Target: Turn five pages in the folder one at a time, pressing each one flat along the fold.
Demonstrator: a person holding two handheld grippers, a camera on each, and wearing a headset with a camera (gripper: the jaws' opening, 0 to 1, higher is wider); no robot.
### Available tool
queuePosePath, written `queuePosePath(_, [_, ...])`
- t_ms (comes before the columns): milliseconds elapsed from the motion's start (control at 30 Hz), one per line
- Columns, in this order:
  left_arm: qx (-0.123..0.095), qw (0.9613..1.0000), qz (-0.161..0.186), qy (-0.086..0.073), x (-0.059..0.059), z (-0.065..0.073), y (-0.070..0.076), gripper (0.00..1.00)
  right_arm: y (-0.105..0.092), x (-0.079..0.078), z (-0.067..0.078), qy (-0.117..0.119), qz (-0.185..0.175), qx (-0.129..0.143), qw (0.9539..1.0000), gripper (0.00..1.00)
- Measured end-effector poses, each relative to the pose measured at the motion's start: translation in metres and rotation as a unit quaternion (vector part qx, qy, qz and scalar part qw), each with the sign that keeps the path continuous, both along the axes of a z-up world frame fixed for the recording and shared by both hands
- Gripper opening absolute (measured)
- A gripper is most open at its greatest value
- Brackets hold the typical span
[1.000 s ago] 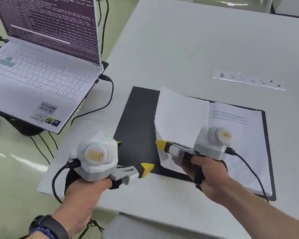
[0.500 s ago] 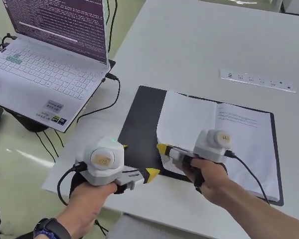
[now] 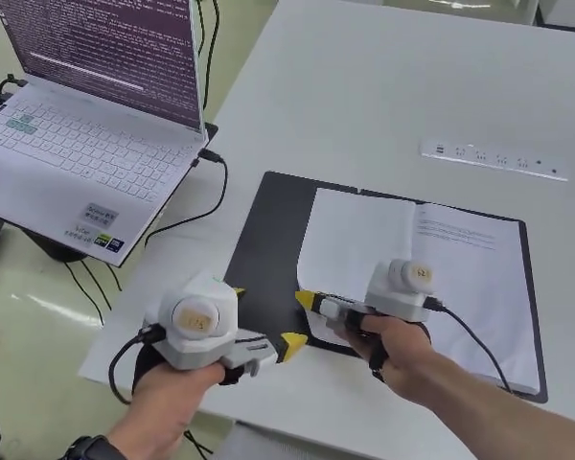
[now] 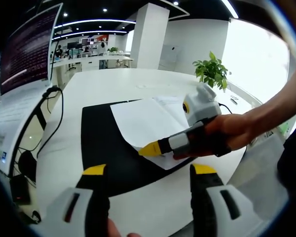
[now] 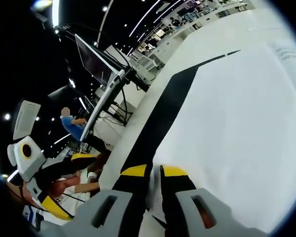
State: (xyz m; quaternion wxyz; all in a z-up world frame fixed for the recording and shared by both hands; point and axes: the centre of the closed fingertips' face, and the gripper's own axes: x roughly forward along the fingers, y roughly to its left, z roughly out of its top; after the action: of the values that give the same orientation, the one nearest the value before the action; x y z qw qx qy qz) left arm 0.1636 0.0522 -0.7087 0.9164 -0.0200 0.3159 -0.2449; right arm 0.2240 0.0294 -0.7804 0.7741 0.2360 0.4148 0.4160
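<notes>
On the folder [image 3: 264, 249], right hand-held gripper [image 3: 307, 300] seemingly pinches the page [image 3: 355, 249]; left hand-held gripper [image 3: 292, 344] gapes nearby.

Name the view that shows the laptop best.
Head view: the laptop shows its screen and keyboard plainly. The left gripper view catches it distorted at the left; the right gripper view has it small and dark.
</notes>
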Motion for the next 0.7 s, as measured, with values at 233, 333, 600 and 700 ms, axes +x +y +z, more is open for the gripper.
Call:
queuePosePath(233, [0.003,1.0000,0.002,-0.001,0.001,-0.001,0.005,0.67,0.003,-0.005,-0.002,0.002,0.003,0.001,1.0000,0.15])
queuePosePath(333, [0.003,1.0000,0.004,0.000,0.002,-0.002,0.007,0.67,0.006,-0.007,0.002,0.003,0.009,0.011,0.9999,0.21])
queuePosePath(600, [0.003,1.0000,0.002,0.002,0.001,-0.003,0.004,0.66,0.004,-0.011,0.009,0.001,0.013,0.025,0.9996,0.32])
queuePosePath(700, [0.005,1.0000,0.000,0.001,0.002,-0.003,0.002,0.65,0.002,-0.009,0.023,-0.005,0.001,0.058,0.9983,0.36])
